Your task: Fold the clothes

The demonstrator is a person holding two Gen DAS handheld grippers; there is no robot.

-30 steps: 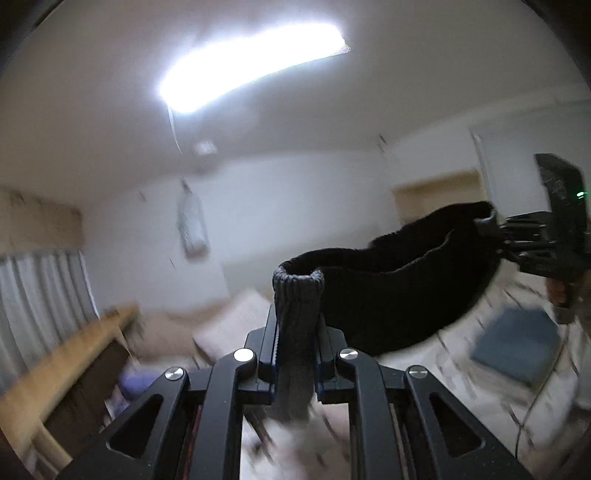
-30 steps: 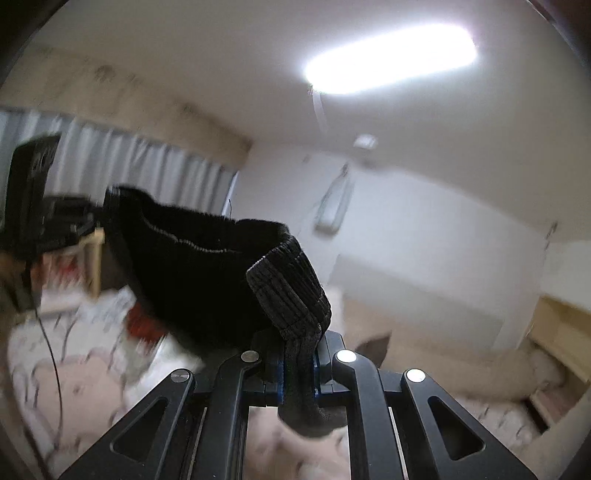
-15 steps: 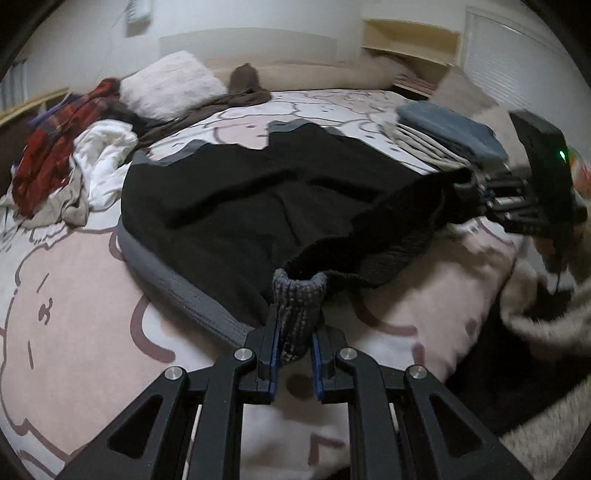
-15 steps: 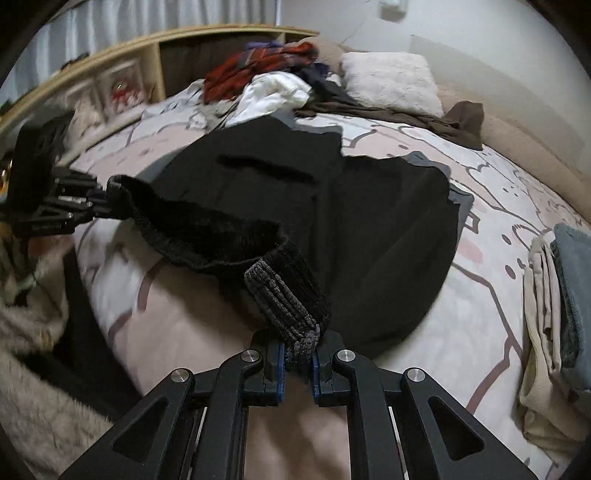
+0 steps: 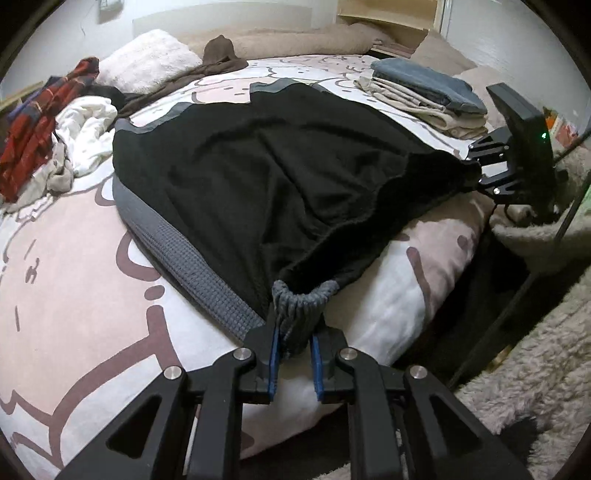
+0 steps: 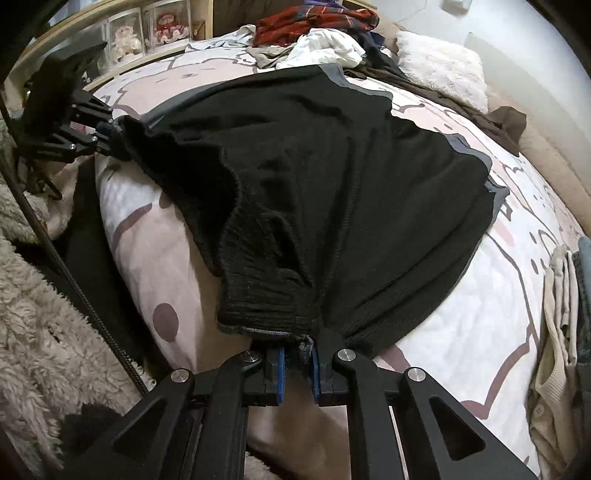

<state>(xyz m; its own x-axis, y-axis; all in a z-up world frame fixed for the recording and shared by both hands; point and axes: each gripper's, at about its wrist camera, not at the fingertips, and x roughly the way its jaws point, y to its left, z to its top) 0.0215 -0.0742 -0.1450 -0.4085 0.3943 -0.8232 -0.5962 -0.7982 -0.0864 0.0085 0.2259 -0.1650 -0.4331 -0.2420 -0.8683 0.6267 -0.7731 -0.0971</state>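
Two black two-finger grippers each grip a corner of one black knitted sweater with grey ribbed trim (image 5: 280,177), which lies spread across a bed with a pink-and-white cartoon-print cover (image 5: 66,258), its near edge hanging over the bed's side. The left gripper (image 5: 294,354) has just been opening its jaws slightly, yet the blue pads still pinch a bunched grey ribbed cuff. The right gripper (image 6: 297,369) keeps its jaws nearly closed on the dark ribbed hem. Only the left view shows the whole folded stack of beige and blue clothes (image 5: 424,96); the right view alone shows a wooden shelf with small figures in clear boxes (image 6: 147,29). Both show a heap of red plaid and white garments (image 5: 55,125) and a fluffy white pillow (image 6: 443,66).
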